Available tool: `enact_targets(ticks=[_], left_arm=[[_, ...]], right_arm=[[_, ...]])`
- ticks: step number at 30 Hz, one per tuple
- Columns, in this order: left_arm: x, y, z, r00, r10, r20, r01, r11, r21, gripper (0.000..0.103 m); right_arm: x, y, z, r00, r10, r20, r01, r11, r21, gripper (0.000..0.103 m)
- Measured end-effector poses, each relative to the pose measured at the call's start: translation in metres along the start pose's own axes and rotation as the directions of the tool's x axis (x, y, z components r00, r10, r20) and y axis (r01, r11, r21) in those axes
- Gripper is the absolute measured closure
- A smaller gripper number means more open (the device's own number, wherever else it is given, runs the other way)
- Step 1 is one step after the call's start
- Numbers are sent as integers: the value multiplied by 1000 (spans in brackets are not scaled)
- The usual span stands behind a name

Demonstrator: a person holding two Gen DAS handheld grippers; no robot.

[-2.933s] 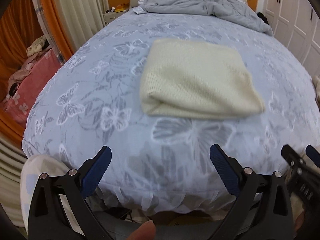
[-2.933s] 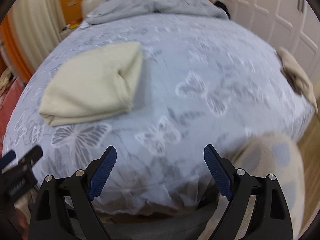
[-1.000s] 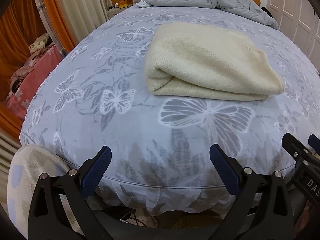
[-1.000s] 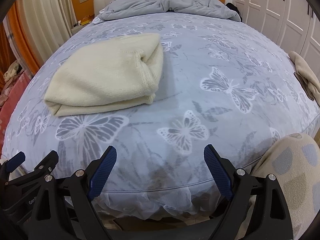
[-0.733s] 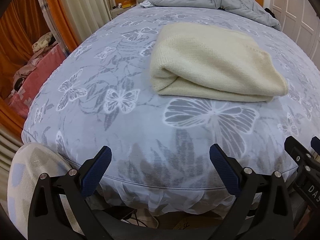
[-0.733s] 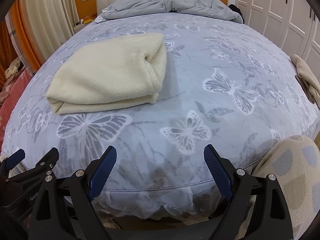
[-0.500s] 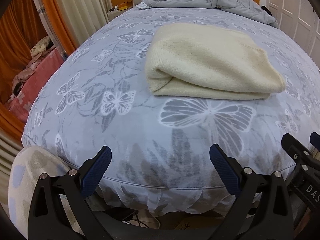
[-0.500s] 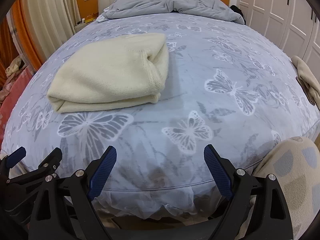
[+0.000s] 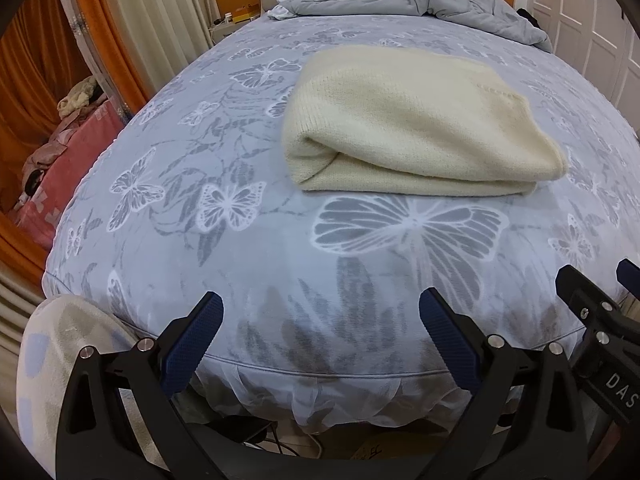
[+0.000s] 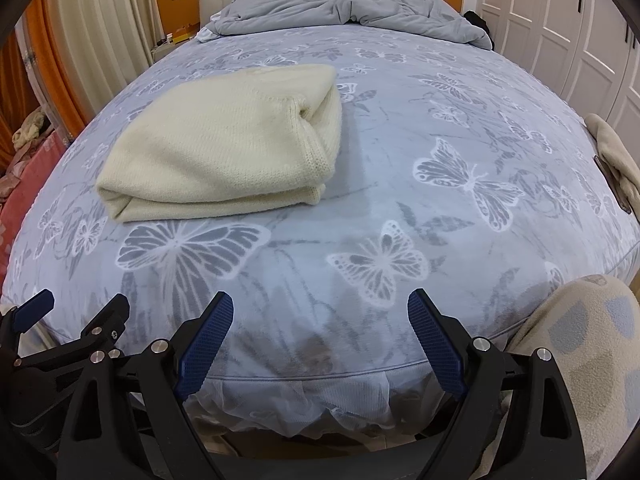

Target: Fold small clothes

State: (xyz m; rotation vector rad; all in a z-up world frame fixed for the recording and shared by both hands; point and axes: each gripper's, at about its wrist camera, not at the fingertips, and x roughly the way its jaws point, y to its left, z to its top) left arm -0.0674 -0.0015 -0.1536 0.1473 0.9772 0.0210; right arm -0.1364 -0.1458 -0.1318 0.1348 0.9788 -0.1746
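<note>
A cream knitted sweater lies folded in a thick rectangle on the butterfly-print bed; in the right wrist view it sits left of centre. My left gripper is open and empty, low at the bed's near edge, well short of the sweater. My right gripper is open and empty at the same edge, to the right of the left one. Each gripper shows at the side of the other's view.
A crumpled grey duvet lies at the headboard end. A beige garment lies at the bed's right edge. White wardrobe doors stand on the right, curtains and a pink-covered pile on the left. Patterned sleeves show beside the grippers.
Both grippers dropped lower and drew back to the bed's near edge, then only swayed slightly. The sweater stays put. Both grippers stay open.
</note>
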Motion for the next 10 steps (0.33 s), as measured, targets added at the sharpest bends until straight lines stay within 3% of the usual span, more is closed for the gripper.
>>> enact_targets(ticks=[10], left_arm=[[0, -3, 1, 1000, -15, 0, 15, 1000, 13, 7]], right_arm=[[2, -1, 1, 1000, 0, -2, 0, 1000, 1, 16]])
